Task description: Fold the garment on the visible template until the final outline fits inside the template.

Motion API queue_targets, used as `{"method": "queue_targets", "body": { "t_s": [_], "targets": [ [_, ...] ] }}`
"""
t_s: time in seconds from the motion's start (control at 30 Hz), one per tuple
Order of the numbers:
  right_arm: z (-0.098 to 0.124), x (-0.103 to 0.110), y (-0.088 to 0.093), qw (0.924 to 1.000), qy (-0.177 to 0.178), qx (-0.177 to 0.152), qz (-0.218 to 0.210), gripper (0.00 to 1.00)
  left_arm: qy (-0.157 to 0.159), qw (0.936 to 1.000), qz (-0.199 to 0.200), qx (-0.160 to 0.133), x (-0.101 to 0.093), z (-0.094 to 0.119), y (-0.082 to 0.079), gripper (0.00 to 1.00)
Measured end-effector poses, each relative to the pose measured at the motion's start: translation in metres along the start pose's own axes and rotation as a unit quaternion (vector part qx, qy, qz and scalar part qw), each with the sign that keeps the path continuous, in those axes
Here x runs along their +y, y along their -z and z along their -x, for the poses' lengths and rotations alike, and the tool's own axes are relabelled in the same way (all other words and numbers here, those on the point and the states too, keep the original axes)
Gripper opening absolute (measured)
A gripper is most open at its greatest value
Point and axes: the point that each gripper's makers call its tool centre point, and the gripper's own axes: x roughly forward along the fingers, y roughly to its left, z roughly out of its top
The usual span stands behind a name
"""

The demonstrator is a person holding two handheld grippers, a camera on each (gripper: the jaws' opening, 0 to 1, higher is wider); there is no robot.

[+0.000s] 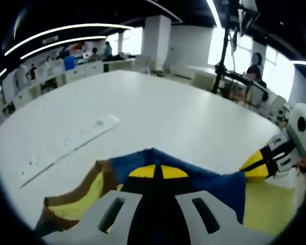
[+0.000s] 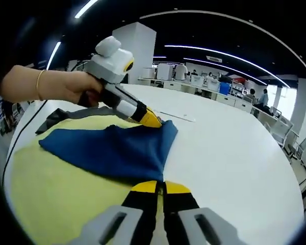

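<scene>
A blue garment point(image 2: 112, 150) with a grey-brown band point(image 2: 66, 115) lies on the yellow template point(image 2: 51, 194) on a white table. My right gripper point(image 2: 160, 187) is shut on the garment's near edge. My left gripper point(image 2: 152, 120), held by a hand with a bracelet, pinches the far corner. In the left gripper view, my left gripper point(image 1: 158, 171) is shut on the blue cloth point(image 1: 219, 186), with the band point(image 1: 76, 196) to its left. My right gripper point(image 1: 256, 167) grips the cloth at the right, above the template point(image 1: 268, 206).
The white table point(image 1: 158, 107) stretches far ahead, with a long white strip point(image 1: 71, 145) lying on it. A dark stand point(image 1: 223, 51) rises at the table's far side. Desks, chairs and people are in the background.
</scene>
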Motion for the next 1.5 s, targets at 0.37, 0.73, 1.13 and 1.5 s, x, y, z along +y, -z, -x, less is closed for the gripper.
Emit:
{"method": "queue_targets", "body": {
  "t_s": [0.37,0.73,1.13,1.5],
  "targets": [
    [0.0,-0.008,0.001,0.9992,0.023,-0.005,-0.031,0.0,-0.012,0.9998,0.009,0.013,0.001,-0.016,-0.001,0.0],
    [0.0,-0.008,0.009,0.999,0.039,0.019,-0.003,0.0,-0.024,0.9992,0.018,0.027,0.005,-0.026,0.005,0.0],
    [-0.002,-0.004,-0.002,0.9999,0.01,0.003,-0.008,0.01,0.0,0.999,0.043,0.009,0.0,-0.042,-0.016,0.12],
    [0.004,-0.015,-0.006,0.9989,0.045,-0.004,0.011,0.0,-0.034,0.9988,0.034,0.009,0.01,-0.045,-0.025,0.0]
  ]
}}
